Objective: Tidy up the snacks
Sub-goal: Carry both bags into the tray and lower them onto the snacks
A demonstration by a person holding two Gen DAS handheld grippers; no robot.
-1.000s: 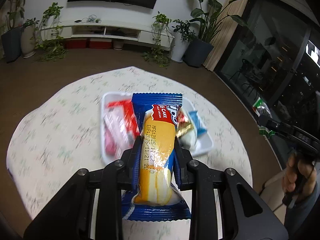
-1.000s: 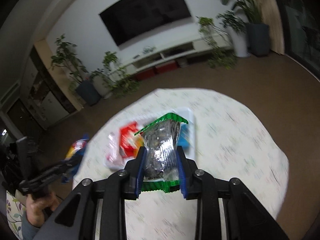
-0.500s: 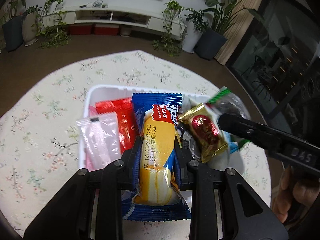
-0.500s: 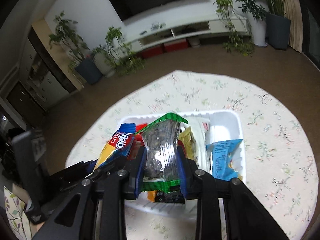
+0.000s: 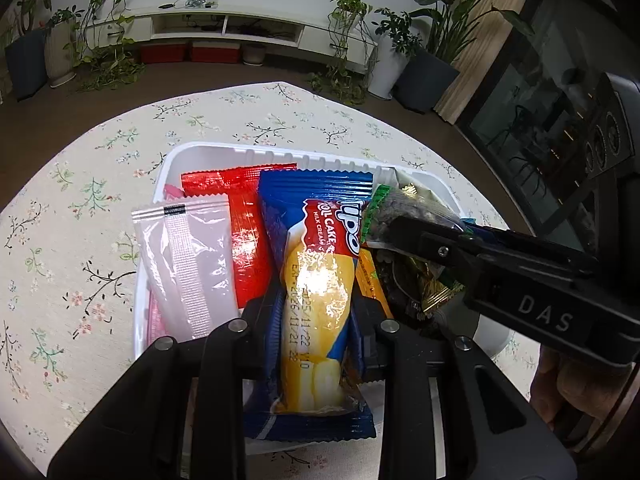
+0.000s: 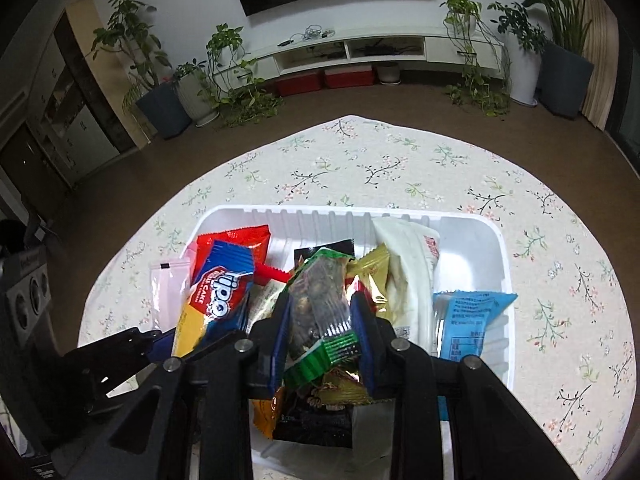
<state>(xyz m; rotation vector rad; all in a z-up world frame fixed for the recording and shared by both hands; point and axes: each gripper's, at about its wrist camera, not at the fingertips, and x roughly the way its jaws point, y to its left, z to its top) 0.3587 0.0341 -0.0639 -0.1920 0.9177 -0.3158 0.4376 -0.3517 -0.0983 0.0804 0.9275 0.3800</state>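
Note:
My left gripper (image 5: 316,300) is shut on a blue and yellow roll cake packet (image 5: 316,280) and holds it low over the white tray (image 5: 208,152). My right gripper (image 6: 320,304) is shut on a clear green-edged snack packet (image 6: 320,300) over the tray's (image 6: 472,236) middle. That packet also shows in the left wrist view (image 5: 404,216), right beside the roll cake. The roll cake shows at the left of the right wrist view (image 6: 212,304). The tray holds a red packet (image 5: 224,220), a pink packet (image 5: 192,264), a white packet (image 6: 408,276), a light blue packet (image 6: 468,320) and gold wrappers (image 6: 372,272).
The tray sits on a round table with a floral cloth (image 6: 400,160). The tray's far right corner (image 6: 468,248) is bare. Brown floor, potted plants (image 6: 168,92) and a white TV shelf (image 6: 360,44) lie beyond the table.
Both grippers have come down and forward over the tray with their packets still held. The right gripper has closed in beside the left one, so the two packets are side by side.

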